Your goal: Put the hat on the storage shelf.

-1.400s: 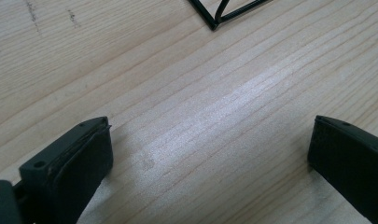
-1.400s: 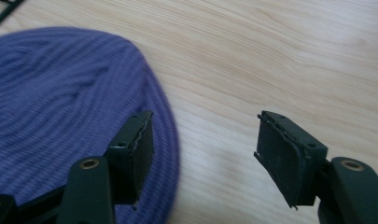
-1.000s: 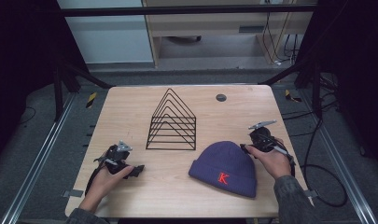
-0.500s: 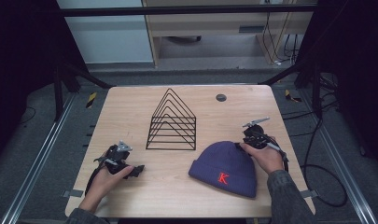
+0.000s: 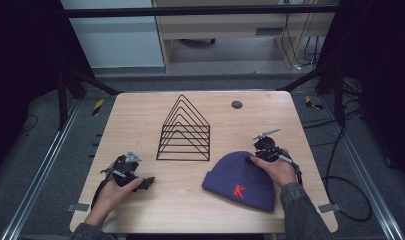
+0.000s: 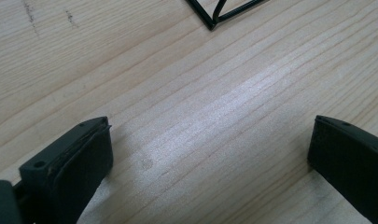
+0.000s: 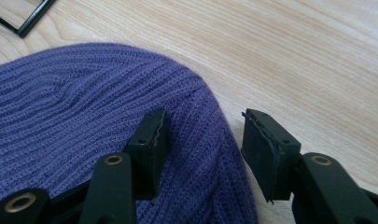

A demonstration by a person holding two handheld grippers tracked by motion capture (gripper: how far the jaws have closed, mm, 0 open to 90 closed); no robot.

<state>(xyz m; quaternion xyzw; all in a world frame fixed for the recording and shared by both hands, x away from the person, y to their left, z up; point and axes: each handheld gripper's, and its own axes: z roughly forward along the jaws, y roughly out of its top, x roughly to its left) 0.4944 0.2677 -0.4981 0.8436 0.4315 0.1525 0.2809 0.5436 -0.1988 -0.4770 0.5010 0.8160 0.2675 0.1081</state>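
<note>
Worktop: light wood, grain visible. Black wire rack of nested triangular frames stands upright mid-worktop, forward of the left claw and off to its right; one base corner shows at the top of the left gripper view. Small dark round disc lies flat near the far edge, well apart from the right claw, beyond it. Floor around the worktop carries black cables.

Desk: pale wood, smooth, faint sheen. Beanie: purple ribbed knit cloth, matt. Rack: thin black wire. Hand-held gripper pads: matt black.
</note>
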